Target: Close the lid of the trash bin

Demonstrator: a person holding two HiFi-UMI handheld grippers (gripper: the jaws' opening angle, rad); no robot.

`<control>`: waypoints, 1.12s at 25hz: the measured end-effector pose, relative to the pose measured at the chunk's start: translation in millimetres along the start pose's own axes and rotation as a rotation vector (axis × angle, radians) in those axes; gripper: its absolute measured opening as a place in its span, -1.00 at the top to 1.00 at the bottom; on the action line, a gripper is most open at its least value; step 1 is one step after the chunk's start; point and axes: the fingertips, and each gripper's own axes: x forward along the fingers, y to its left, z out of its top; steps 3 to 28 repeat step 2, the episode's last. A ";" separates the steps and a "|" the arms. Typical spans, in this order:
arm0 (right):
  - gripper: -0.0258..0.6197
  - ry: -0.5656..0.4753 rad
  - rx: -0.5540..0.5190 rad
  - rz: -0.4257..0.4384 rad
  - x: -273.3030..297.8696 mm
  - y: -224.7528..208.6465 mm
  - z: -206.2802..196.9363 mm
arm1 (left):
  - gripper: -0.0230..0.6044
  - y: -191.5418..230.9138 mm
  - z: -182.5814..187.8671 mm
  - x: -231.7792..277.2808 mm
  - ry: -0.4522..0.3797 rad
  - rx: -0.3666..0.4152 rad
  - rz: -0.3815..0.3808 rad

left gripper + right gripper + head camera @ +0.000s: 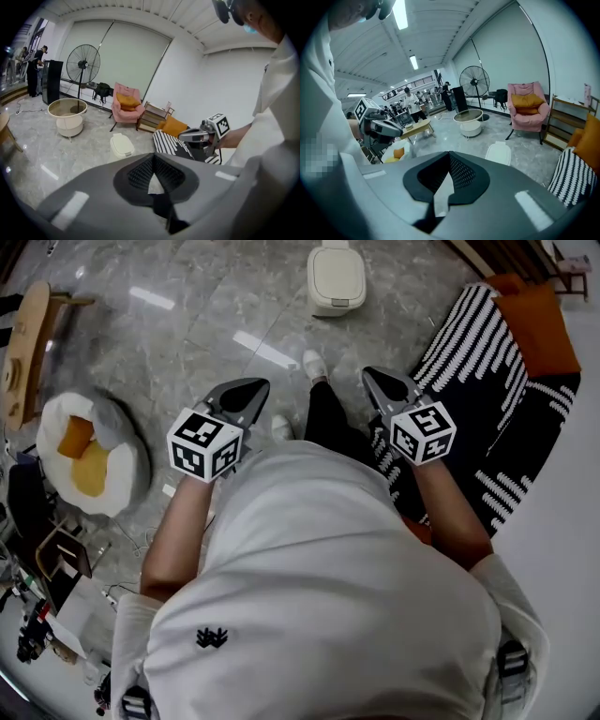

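Note:
The cream trash bin (336,277) stands on the grey marble floor, well ahead of the person's feet. Its lid lies flat on top. I also see the bin (121,145) in the left gripper view and, smaller, the same bin (498,153) in the right gripper view, in each case beyond the jaw tips. My left gripper (255,390) and right gripper (375,379) are held side by side at waist height, far short of the bin. Both are shut with nothing between the jaws, as the left gripper (153,157) and right gripper (449,154) show in their own views.
A black-and-white striped rug (469,362) with an orange cushion (539,324) lies to the right of the bin. At the left are an egg-shaped floor cushion (89,460) and a wooden table (23,343). Further off stand a round white table (68,115), a pink armchair (125,105) and a fan (83,65).

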 end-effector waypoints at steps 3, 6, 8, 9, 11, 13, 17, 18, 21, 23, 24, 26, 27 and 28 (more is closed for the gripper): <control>0.92 0.007 0.000 0.000 10.5 -13.7 2.5 | 0.76 6.6 4.8 15.1 0.009 -0.002 -0.004; 0.92 0.007 0.000 0.000 10.5 -13.7 2.5 | 0.76 6.6 4.8 15.1 0.009 -0.002 -0.004; 0.92 0.007 0.000 0.000 10.5 -13.7 2.5 | 0.76 6.6 4.8 15.1 0.009 -0.002 -0.004; 0.92 0.007 0.000 0.000 10.5 -13.7 2.5 | 0.76 6.6 4.8 15.1 0.009 -0.002 -0.004; 0.92 0.007 0.000 0.000 10.5 -13.7 2.5 | 0.76 6.6 4.8 15.1 0.009 -0.002 -0.004; 0.92 0.007 0.000 0.000 10.5 -13.7 2.5 | 0.76 6.6 4.8 15.1 0.009 -0.002 -0.004; 0.92 0.007 0.000 0.000 10.5 -13.7 2.5 | 0.76 6.6 4.8 15.1 0.009 -0.002 -0.004; 0.92 0.007 0.000 0.000 10.5 -13.7 2.5 | 0.76 6.6 4.8 15.1 0.009 -0.002 -0.004; 0.92 0.007 0.000 0.000 10.5 -13.7 2.5 | 0.76 6.6 4.8 15.1 0.009 -0.002 -0.004; 0.92 0.007 0.000 0.000 10.5 -13.7 2.5 | 0.76 6.6 4.8 15.1 0.009 -0.002 -0.004; 0.92 0.007 0.000 0.000 10.5 -13.7 2.5 | 0.76 6.6 4.8 15.1 0.009 -0.002 -0.004; 0.92 0.007 0.000 0.000 10.5 -13.7 2.5 | 0.76 6.6 4.8 15.1 0.009 -0.002 -0.004; 0.92 0.007 0.000 0.000 10.5 -13.7 2.5 | 0.76 6.6 4.8 15.1 0.009 -0.002 -0.004; 0.92 0.007 0.000 0.000 10.5 -13.7 2.5 | 0.76 6.6 4.8 15.1 0.009 -0.002 -0.004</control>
